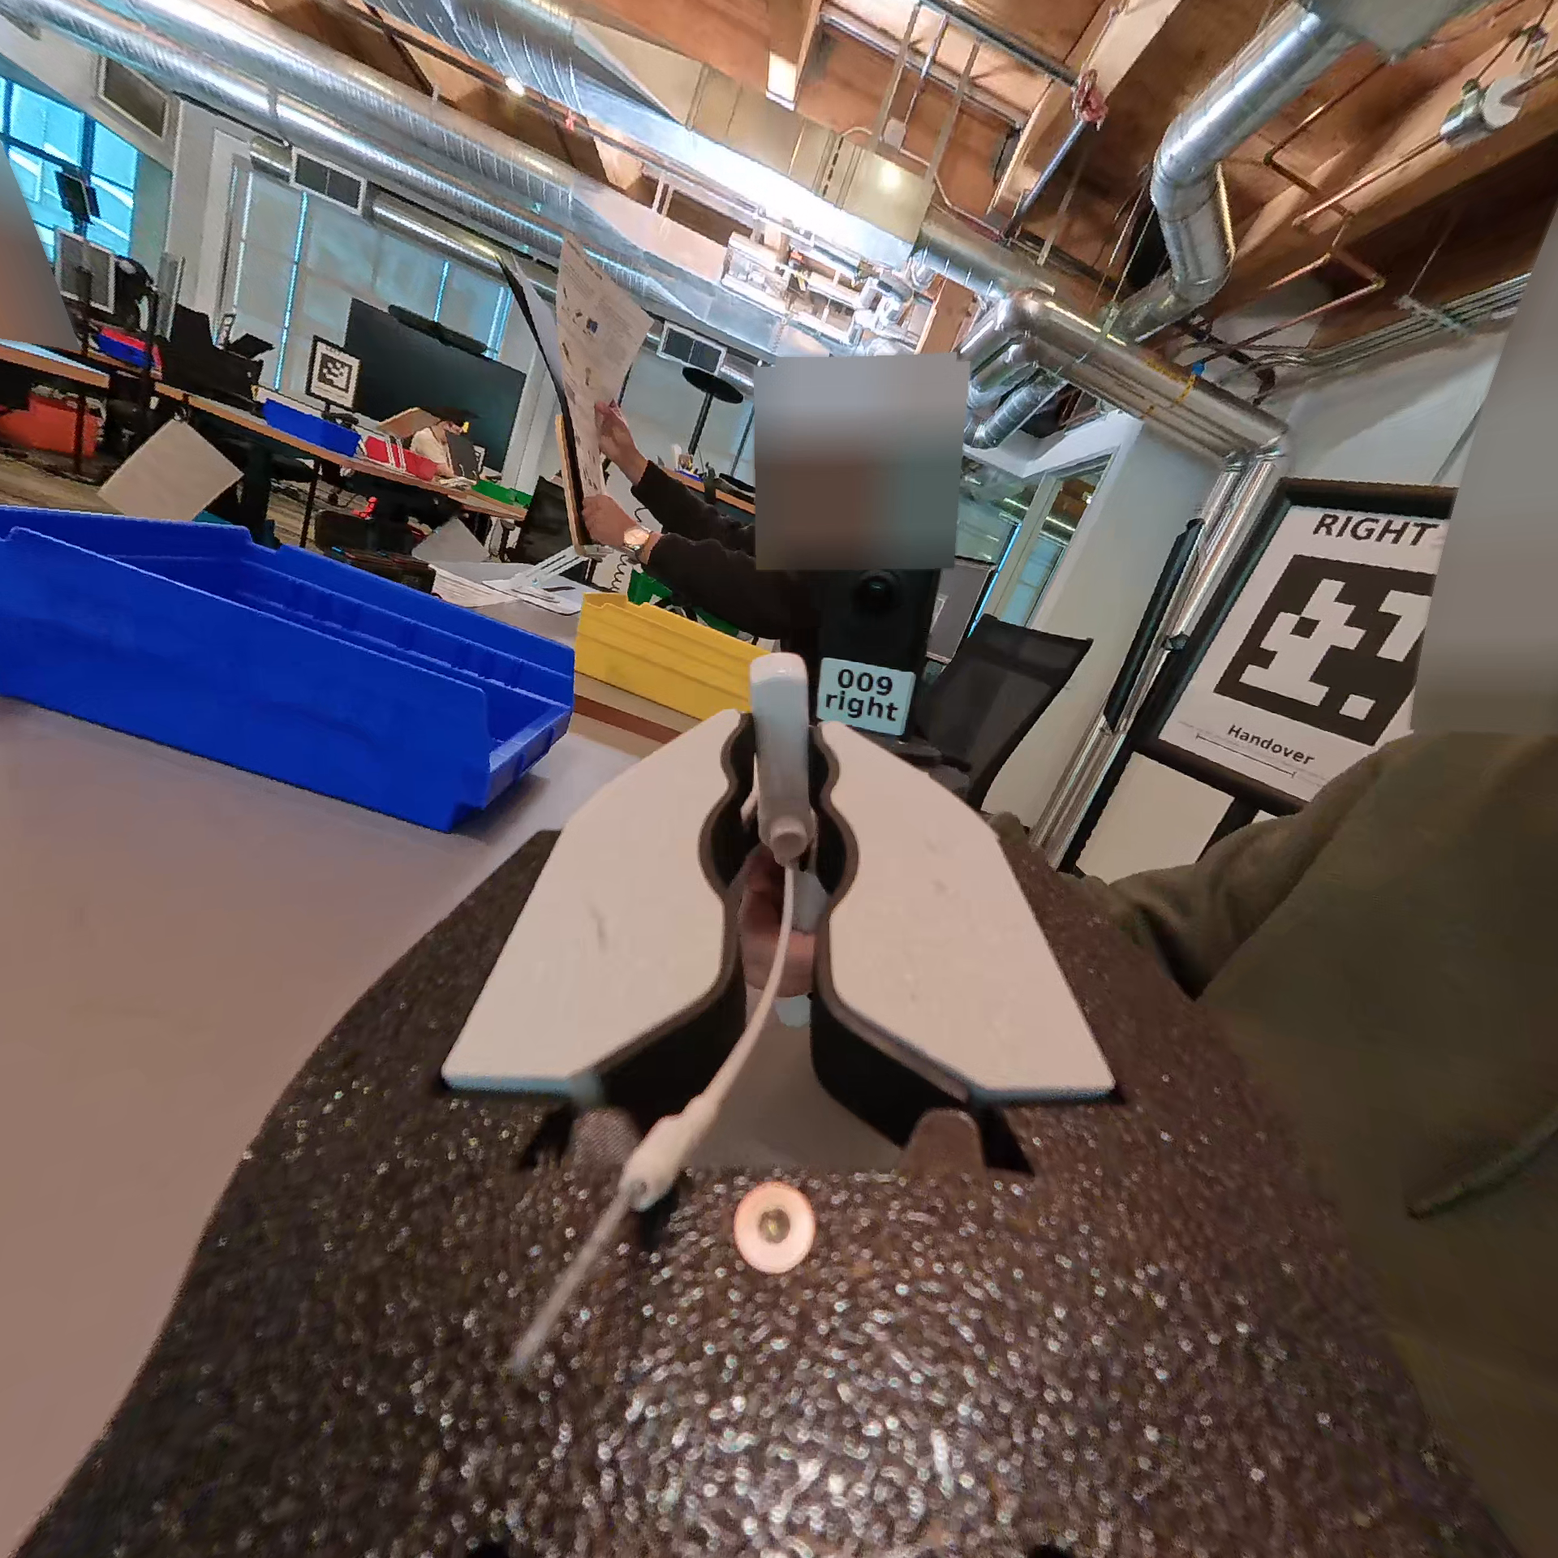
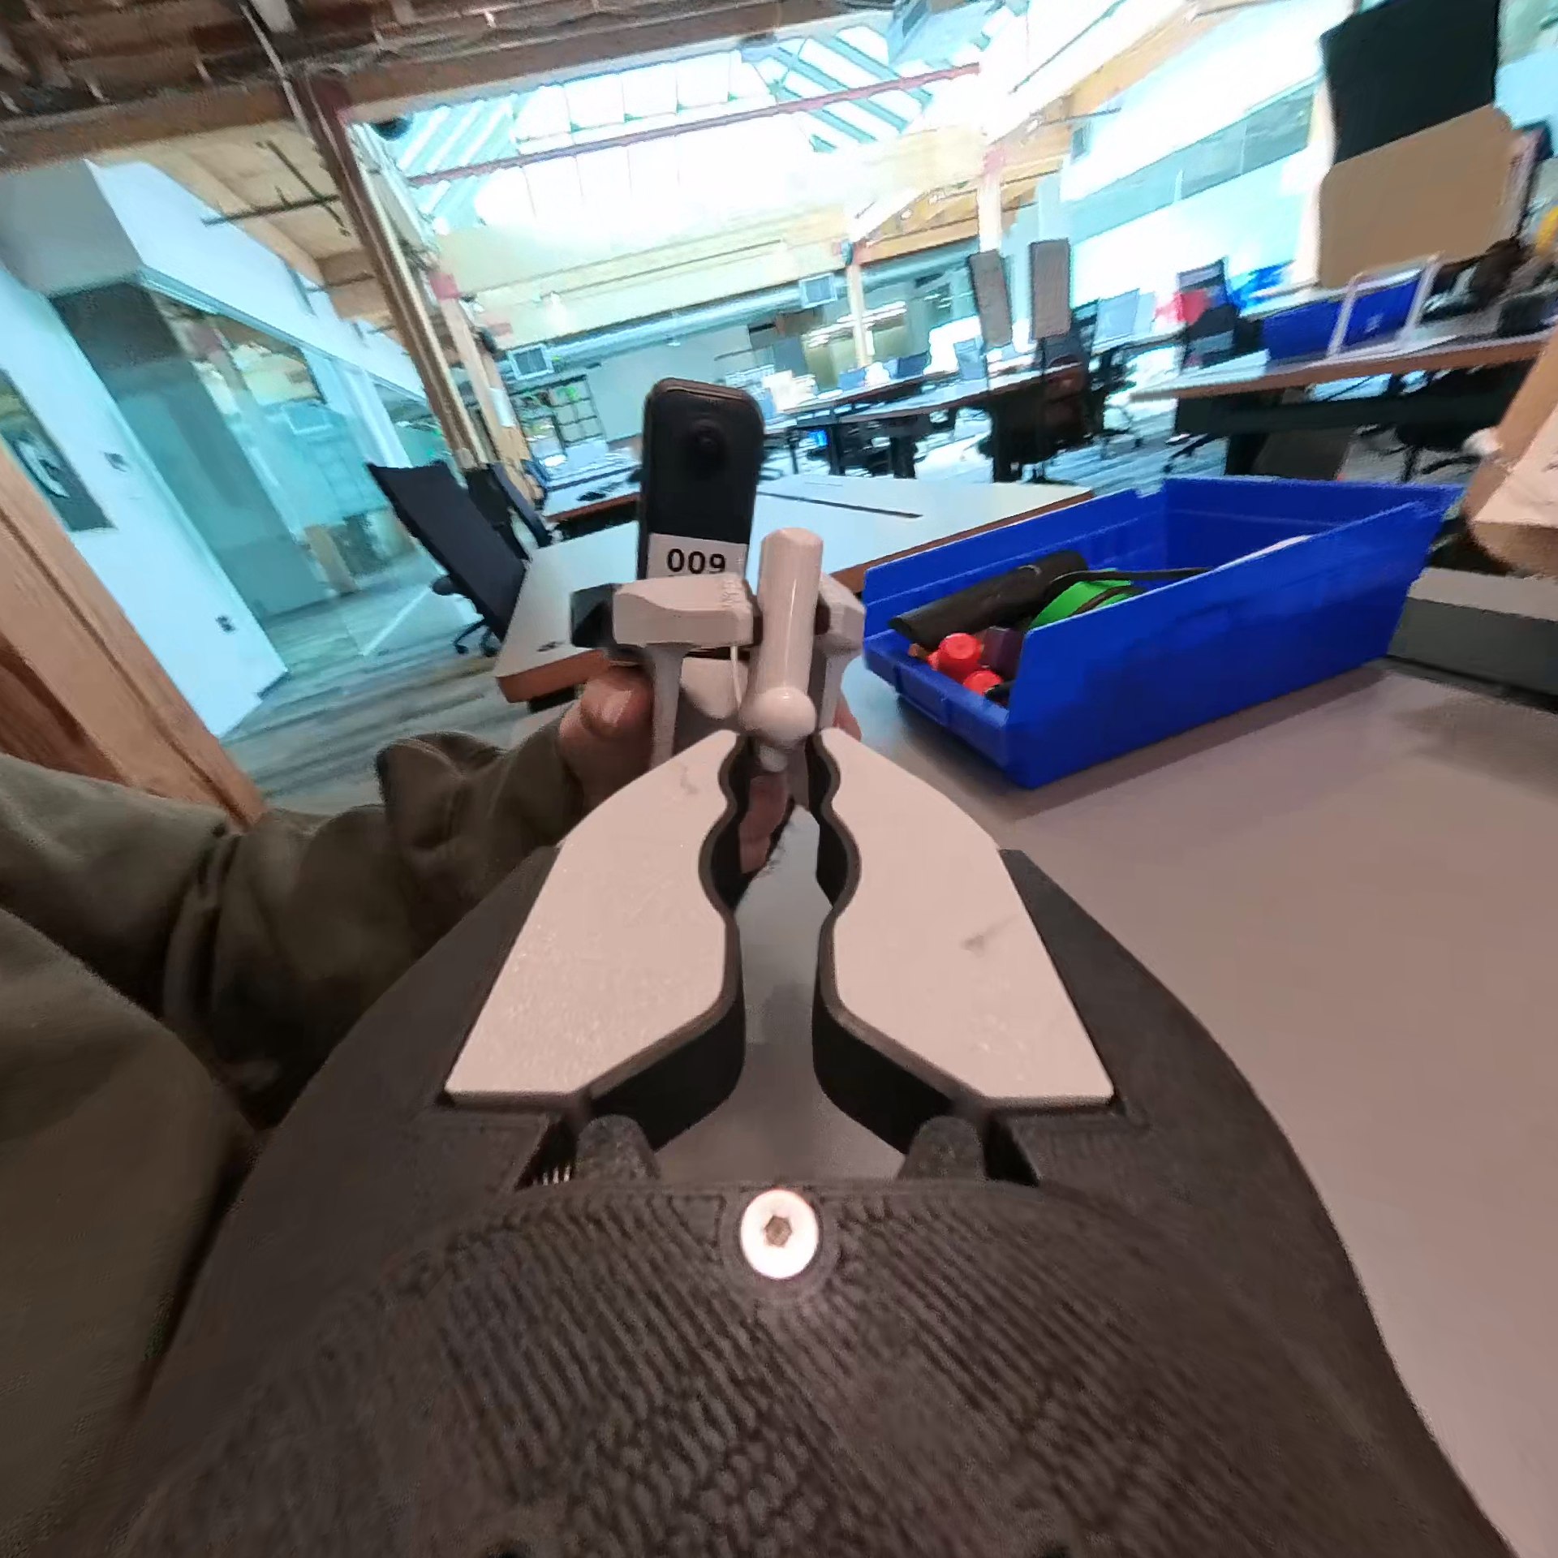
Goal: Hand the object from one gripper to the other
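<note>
Open office: grey table [image 2: 1180, 885], desks [image 2: 969, 396], exposed ducts [image 1: 1197, 185], windows [image 1: 51, 143].

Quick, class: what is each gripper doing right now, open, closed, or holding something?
Left gripper: closed on the white adapter, cable dangling.
Right gripper: nearly closed at the adapter's end; grip cannot be told.

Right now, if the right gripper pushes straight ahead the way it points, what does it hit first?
Almost certainly the white adapter at its tips, held by the left gripper facing it. The right gripper appears barely closed on its lower knob; depth there is unclear.
</note>
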